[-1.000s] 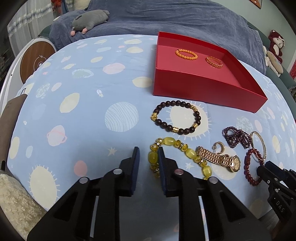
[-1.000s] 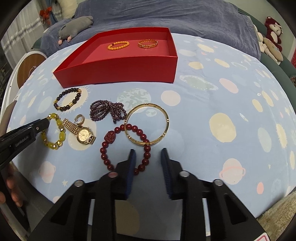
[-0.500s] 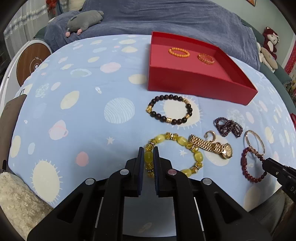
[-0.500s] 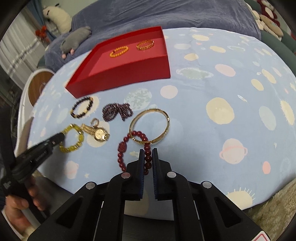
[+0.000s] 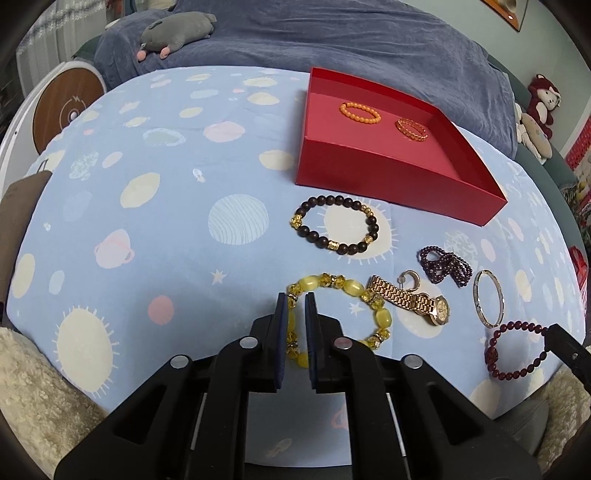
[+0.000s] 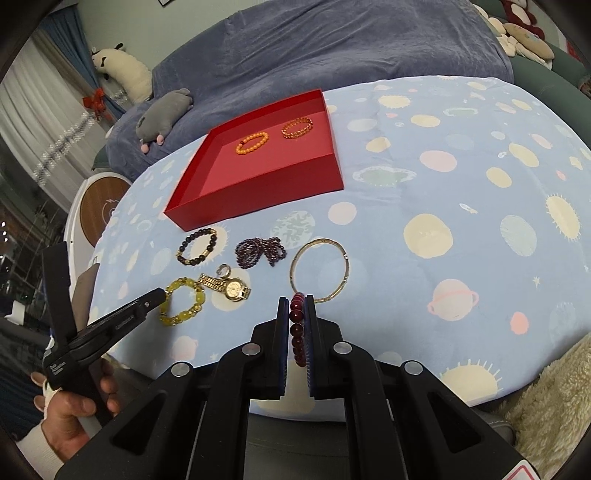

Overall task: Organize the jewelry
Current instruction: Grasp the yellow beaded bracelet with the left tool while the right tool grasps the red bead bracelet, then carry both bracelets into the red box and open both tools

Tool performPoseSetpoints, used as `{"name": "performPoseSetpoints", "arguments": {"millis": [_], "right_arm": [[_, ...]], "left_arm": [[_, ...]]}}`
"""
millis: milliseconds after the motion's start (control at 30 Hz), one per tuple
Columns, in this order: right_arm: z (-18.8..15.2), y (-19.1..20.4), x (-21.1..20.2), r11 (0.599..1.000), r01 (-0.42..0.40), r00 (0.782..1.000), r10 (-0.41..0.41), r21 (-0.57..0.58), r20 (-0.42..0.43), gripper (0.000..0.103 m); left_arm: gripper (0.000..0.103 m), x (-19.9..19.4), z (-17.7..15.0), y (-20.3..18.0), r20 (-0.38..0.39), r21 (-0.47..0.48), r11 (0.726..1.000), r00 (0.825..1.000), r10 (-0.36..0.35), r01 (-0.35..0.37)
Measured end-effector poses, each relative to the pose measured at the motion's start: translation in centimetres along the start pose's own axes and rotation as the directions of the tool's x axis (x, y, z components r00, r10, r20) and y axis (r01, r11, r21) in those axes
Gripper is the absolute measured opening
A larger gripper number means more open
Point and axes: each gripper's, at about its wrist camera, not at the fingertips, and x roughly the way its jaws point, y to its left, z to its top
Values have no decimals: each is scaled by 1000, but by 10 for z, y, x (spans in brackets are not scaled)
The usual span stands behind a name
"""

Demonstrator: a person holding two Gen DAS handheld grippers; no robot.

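Note:
My left gripper (image 5: 295, 299) is shut on the near side of a yellow bead bracelet (image 5: 384, 317), which lies on the planet-print cloth. The right gripper (image 6: 296, 301) is shut on a dark red bead bracelet (image 6: 297, 332), seen edge-on between the pads. In the left wrist view the red bracelet (image 5: 517, 347) hangs from that gripper's tip. Behind stands a red box (image 5: 388, 173) with an orange bracelet (image 5: 360, 112) and an amber one (image 5: 412, 129) inside.
On the cloth lie a dark bead bracelet (image 5: 334, 225), a purple bead bunch (image 5: 445, 266), a gold watch (image 5: 410, 301) and a gold bangle (image 6: 319, 269). A grey plush toy (image 5: 177, 33) rests on the blue blanket behind. A cream rug (image 6: 546, 398) borders the table's near edge.
Both grippers have shut, the left on the yellow bracelet, the right on the red one. The right gripper has risen and rolled, taking the red bracelet up off the bangle.

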Motion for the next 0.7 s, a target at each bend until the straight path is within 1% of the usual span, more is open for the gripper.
{"name": "performPoseSetpoints", "arguments": {"millis": [67, 167, 300, 367, 400, 433, 467, 567, 600, 633, 667, 700], "right_arm": [[-1, 1, -3, 1000, -5, 1000, 5, -3, 5, 7], [-1, 0, -5, 1000, -6, 1000, 6, 2, 13, 7], [-1, -2, -5, 1000, -3, 1000, 3, 7, 12, 7], [-1, -2, -4, 1000, -2, 1000, 2, 4, 10, 7], [-1, -1, -3, 1000, -2, 1000, 2, 0, 10, 7], [-1, -1, -3, 1000, -2, 1000, 2, -3, 9, 7], [-2, -1, -3, 1000, -3, 1000, 3, -5, 8, 7], [-2, 0, -2, 1000, -1, 1000, 1, -8, 5, 7], [-3, 0, -1, 1000, -1, 1000, 1, -9, 3, 7], [-3, 0, -1, 1000, -1, 1000, 1, -9, 1, 7], [-3, 0, -1, 1000, -1, 1000, 1, -9, 0, 7], [-3, 0, -1, 1000, -2, 1000, 2, -9, -1, 7]], "left_arm": [[0, -3, 0, -1, 0, 12, 1000, 1000, -6, 6], [0, -7, 0, 1, 7, 4, 1000, 1000, -16, 16], [4, -3, -2, 8, -8, -42, 998, 999, -40, 39], [15, 1, -2, 9, -14, -55, 998, 999, -33, 32], [28, 2, -1, 9, -15, -62, 998, 999, -29, 28], [38, 2, -1, 9, -12, -69, 997, 1000, -22, 21], [39, 3, 0, 8, -4, -71, 997, 1000, -15, 14], [38, 12, 1, 6, -21, -51, 999, 1000, -3, 1], [37, 14, 0, 5, -19, -41, 999, 1000, 8, -9], [30, 15, -1, 2, -6, -18, 1000, 1000, 23, -23], [28, 16, -1, 0, -5, -4, 999, 999, 34, -34], [14, 17, -1, -1, -9, 9, 1000, 1000, 27, -27]]}}
